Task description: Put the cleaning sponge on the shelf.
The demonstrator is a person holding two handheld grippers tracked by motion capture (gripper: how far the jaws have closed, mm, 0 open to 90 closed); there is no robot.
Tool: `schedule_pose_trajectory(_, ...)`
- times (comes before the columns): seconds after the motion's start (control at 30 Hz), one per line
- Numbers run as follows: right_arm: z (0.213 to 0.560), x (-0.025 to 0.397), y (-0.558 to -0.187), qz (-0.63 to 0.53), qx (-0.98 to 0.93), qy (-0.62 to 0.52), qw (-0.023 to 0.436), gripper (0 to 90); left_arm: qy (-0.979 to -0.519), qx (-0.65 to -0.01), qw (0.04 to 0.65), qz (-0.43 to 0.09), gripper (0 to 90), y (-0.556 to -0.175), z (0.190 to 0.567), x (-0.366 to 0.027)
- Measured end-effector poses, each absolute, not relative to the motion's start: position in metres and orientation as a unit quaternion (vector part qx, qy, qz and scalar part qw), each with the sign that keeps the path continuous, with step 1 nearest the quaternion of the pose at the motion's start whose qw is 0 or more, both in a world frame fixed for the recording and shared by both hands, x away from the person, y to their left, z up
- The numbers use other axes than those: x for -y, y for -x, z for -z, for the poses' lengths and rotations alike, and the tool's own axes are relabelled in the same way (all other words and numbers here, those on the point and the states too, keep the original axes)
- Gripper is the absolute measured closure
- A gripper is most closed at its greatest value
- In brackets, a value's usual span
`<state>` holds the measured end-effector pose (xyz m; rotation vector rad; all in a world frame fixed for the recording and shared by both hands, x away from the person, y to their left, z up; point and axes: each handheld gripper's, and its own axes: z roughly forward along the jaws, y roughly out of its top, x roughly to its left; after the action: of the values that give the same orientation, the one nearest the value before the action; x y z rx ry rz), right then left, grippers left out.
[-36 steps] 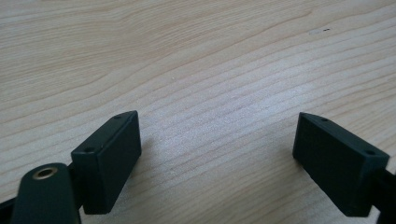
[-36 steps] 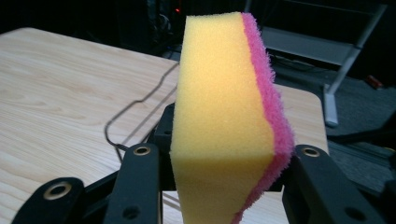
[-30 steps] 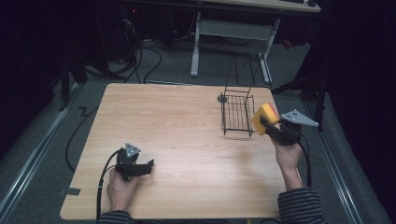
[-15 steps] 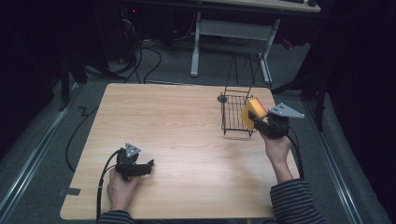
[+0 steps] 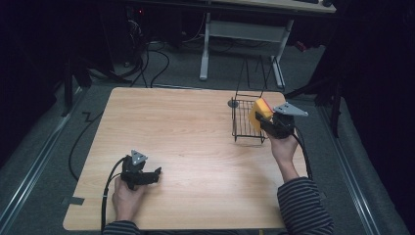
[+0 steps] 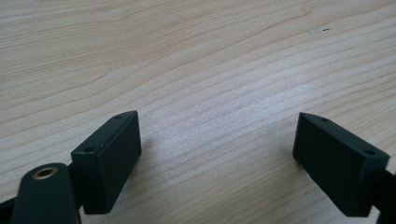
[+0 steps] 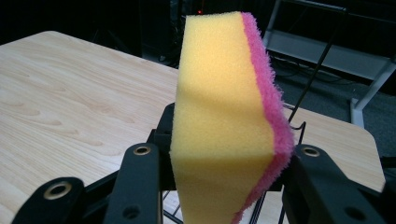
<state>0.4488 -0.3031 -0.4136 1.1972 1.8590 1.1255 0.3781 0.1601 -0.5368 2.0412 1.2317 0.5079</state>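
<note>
Two sets of tongs are showing, one in each of a person's hands. The right tongs [image 5: 263, 123] are clamping their jaws against both faces of a yellow sponge with a pink scouring side [image 7: 232, 116], holding it upright. In the high view the sponge [image 5: 259, 113] is hanging over the right edge of a black wire basket [image 5: 243, 128], which is standing on the far right part of the wooden surface [image 5: 186, 142]. The right hand [image 5: 284, 147], in a striped sleeve [image 5: 304, 205], is reaching in from the bottom right. The left tongs [image 5: 154, 172] are resting low over the near left part of the surface, jaws spread wide apart and gripping nothing; in the left gripper view bare wood grain [image 6: 210, 70] is lying between them. The left hand [image 5: 128, 198] is gripping them from below, with a black cable [image 5: 108, 183] trailing toward the surface's front edge. Beyond the surface, a grey floor [image 5: 181, 68] with cables and a white desk frame [image 5: 244, 34] is sitting in dim light.
</note>
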Motion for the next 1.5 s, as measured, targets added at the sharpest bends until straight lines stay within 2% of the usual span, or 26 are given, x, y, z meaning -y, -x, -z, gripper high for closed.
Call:
schedule_pose_trajectory(1.07,0.448,0.291,-0.509,-0.390,-0.708,-0.494,0.321,61.2,-0.786,-0.474,0.344,-0.196,15.8,-0.378,0.537,-0.160)
schedule_pose_trajectory(1.5,0.460,0.287,-0.518,-0.373,-0.713,-0.505,0.313,61.1,-0.786,-0.474,0.345,-0.198,15.8,-0.378,0.537,-0.160)
